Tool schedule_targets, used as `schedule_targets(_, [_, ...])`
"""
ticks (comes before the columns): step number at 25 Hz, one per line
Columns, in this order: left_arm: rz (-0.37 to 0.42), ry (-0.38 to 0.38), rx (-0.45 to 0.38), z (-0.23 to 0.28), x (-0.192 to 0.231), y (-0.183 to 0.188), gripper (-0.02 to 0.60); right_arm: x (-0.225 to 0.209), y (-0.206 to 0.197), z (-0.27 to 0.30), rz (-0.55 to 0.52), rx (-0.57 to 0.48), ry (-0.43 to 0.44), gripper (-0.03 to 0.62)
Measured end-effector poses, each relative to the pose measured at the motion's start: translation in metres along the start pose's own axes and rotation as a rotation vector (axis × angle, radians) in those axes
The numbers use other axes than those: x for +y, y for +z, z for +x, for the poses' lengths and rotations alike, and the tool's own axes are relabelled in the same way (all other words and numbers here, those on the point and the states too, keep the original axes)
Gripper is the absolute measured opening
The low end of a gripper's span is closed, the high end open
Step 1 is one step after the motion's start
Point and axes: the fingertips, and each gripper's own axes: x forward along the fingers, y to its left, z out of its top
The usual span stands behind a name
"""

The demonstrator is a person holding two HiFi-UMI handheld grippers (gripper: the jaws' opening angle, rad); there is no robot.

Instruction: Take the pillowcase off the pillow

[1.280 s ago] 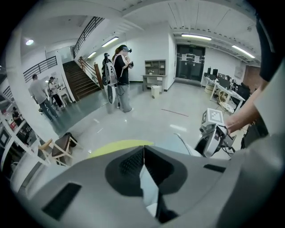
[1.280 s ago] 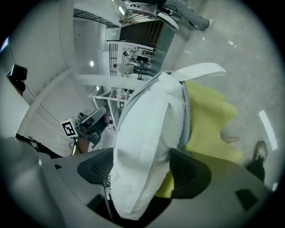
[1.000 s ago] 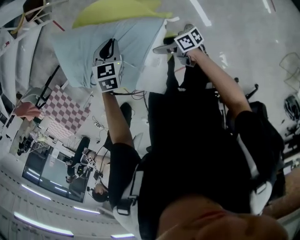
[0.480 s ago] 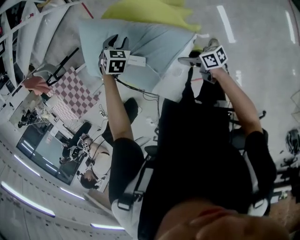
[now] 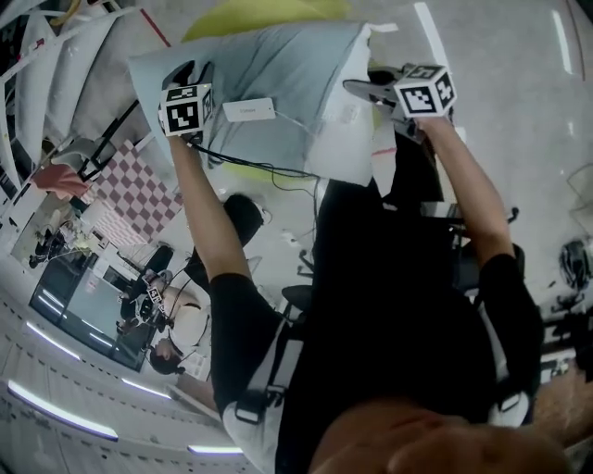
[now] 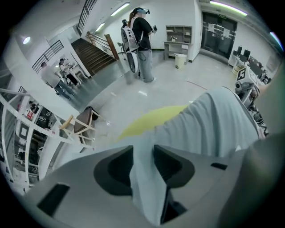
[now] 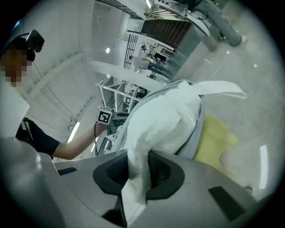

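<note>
A pillow in a pale blue-grey pillowcase [image 5: 269,69] stretches between my two grippers. Its bare white end [image 5: 343,139] sticks out of the case on the right. My left gripper [image 5: 195,72] sits at the case's far left corner, pointing steeply down. Its jaws have just been opening, and a fold of the pillowcase [image 6: 213,124] lies loosely between them at the left gripper [image 6: 143,156]. My right gripper [image 5: 359,88] has just been closing. In its own view the right gripper [image 7: 139,164] pinches a flap of the white pillow [image 7: 164,116].
A yellow cloth [image 5: 269,14] lies on the floor beyond the pillow. A checkered mat [image 5: 134,180] and white racks [image 5: 56,56] are at the left. A cable [image 5: 250,162] trails under the pillow. Other people [image 6: 140,40] stand far off, near a wooden chair [image 6: 82,122].
My left gripper has slid left along the pillowcase, from its middle to its far corner. My right gripper has closed in on the white pillow end.
</note>
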Motion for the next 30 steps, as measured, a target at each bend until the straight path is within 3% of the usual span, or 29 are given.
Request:
schedule_targets(3, [0.009,-0.034,0.033,0.004,0.002,0.0,0.146,0.0,-0.003,-0.007,0.036,0.061,0.008,0.072])
schedule_targets(6, [0.074,-0.048,0.073,0.009,0.0,0.002,0.146,-0.005,-0.011,-0.01,0.057,0.071,0.016,0.074])
schedule_targets(10, [0.133,-0.101,0.199,0.03,0.0,-0.01,0.144,-0.011,-0.016,0.002,0.058,0.07,0.058,0.075])
schedule_targets(14, [0.171,-0.136,0.265,0.043,-0.011,-0.012,0.08,-0.004,-0.013,-0.001,0.065,0.098,0.058,0.075])
schedule_targets(17, [0.168,-0.106,0.249,0.044,-0.006,-0.008,0.003,-0.003,-0.01,-0.006,0.046,0.093,0.045,0.075])
schedule_targets(21, [0.107,-0.092,0.197,0.033,0.003,-0.001,-0.002,-0.001,-0.011,-0.008,0.052,0.069,0.064,0.067])
schedule_targets(24, [0.057,-0.002,0.158,0.023,0.027,0.004,-0.003,0.012,-0.011,-0.009,0.002,0.072,0.09,0.054])
schedule_targets(30, [0.006,0.07,0.195,0.025,0.063,-0.007,-0.003,0.032,-0.011,-0.014,-0.062,0.051,0.092,0.044])
